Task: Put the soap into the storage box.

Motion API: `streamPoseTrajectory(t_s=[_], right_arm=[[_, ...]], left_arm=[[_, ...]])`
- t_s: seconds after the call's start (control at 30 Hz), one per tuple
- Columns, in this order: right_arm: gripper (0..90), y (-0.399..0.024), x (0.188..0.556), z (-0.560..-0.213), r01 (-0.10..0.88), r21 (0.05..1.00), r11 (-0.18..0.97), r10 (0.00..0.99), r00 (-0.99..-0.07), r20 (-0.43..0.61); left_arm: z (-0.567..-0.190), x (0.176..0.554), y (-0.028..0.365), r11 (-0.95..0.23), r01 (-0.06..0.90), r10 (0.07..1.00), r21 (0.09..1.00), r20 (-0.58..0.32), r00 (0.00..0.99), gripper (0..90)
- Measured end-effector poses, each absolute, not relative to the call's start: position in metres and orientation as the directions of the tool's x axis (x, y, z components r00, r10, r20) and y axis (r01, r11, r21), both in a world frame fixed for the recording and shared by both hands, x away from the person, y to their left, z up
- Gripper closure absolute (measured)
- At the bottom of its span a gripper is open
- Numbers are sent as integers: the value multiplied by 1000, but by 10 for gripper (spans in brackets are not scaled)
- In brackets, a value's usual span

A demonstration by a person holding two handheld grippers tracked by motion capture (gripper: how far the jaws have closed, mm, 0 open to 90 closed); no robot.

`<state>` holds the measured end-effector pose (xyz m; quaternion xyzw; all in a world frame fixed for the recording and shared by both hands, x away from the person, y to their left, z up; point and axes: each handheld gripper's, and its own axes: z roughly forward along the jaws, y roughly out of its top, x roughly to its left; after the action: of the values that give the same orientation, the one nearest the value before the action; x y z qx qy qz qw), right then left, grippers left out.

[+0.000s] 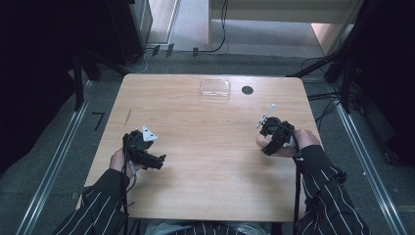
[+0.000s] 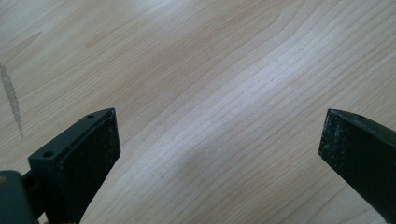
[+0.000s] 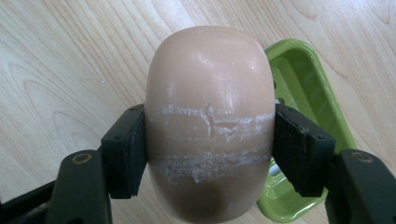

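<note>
A smooth peach-coloured soap bar (image 3: 210, 65) with whitish scuff lines sits upright between the jaws of my right gripper (image 3: 210, 144), which is shut on its two sides. Just behind and to the right of the bar lies a light green soap dish (image 3: 306, 70), partly hidden by the bar and one jaw. In the high view my right gripper (image 1: 268, 139) is over the table's right side, with the soap (image 1: 261, 141) showing at its left. My left gripper (image 1: 152, 157) hovers at the left of the wooden table (image 1: 205, 161); its jaws (image 2: 219, 149) stand wide open over bare wood.
A clear plastic box (image 1: 215, 88) and a small black round disc (image 1: 247, 90) sit near the table's far edge. A thin dark scratch (image 1: 128, 115) marks the wood at the far left. Cables trail on the floor beyond the table.
</note>
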<state>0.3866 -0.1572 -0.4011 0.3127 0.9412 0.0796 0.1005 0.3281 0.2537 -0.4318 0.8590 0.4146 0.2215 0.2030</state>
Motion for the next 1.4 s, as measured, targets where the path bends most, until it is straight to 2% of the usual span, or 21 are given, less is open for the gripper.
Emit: streamPoseTrajectory(t_s=[1.4], right_arm=[[339, -188, 412, -413, 580, 196, 791, 610, -772, -175]], left_arm=[[-433, 329, 253, -574, 625, 803, 529, 212, 557, 0]])
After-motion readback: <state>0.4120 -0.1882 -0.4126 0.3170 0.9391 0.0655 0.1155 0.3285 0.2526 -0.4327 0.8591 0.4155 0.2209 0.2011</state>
